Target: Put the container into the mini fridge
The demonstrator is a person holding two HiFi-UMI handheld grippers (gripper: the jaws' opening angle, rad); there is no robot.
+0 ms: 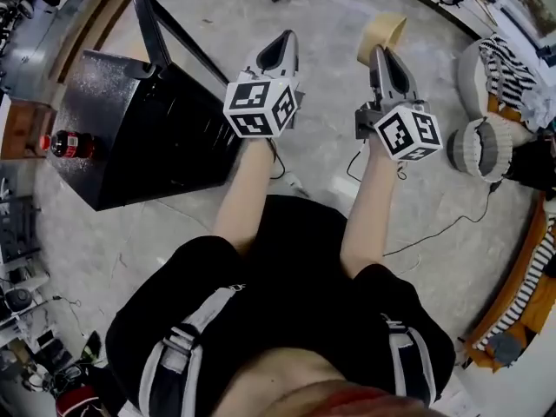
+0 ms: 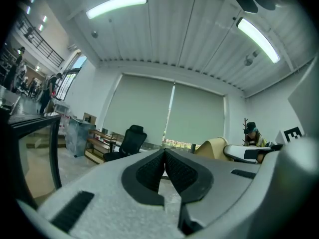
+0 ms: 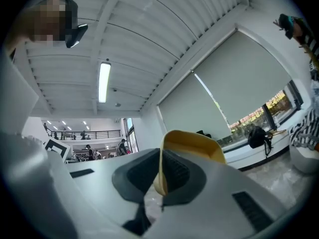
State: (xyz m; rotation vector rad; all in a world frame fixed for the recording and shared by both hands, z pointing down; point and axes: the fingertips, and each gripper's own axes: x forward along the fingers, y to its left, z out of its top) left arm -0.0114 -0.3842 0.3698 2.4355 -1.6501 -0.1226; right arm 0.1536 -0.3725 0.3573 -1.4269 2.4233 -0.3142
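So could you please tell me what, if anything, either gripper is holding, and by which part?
The right gripper pinches the yellow container by its thin side wall, at the rim. The left gripper is shut with nothing between its jaws.

My tan, thin-walled container (image 1: pixel 383 35) sits at one o'clock, tilted, with one side wall pinched between the jaws of my right gripper (image 1: pixel 380 55). The black mini fridge (image 1: pixel 143 137) stands at ten o'clock, its door swung open.
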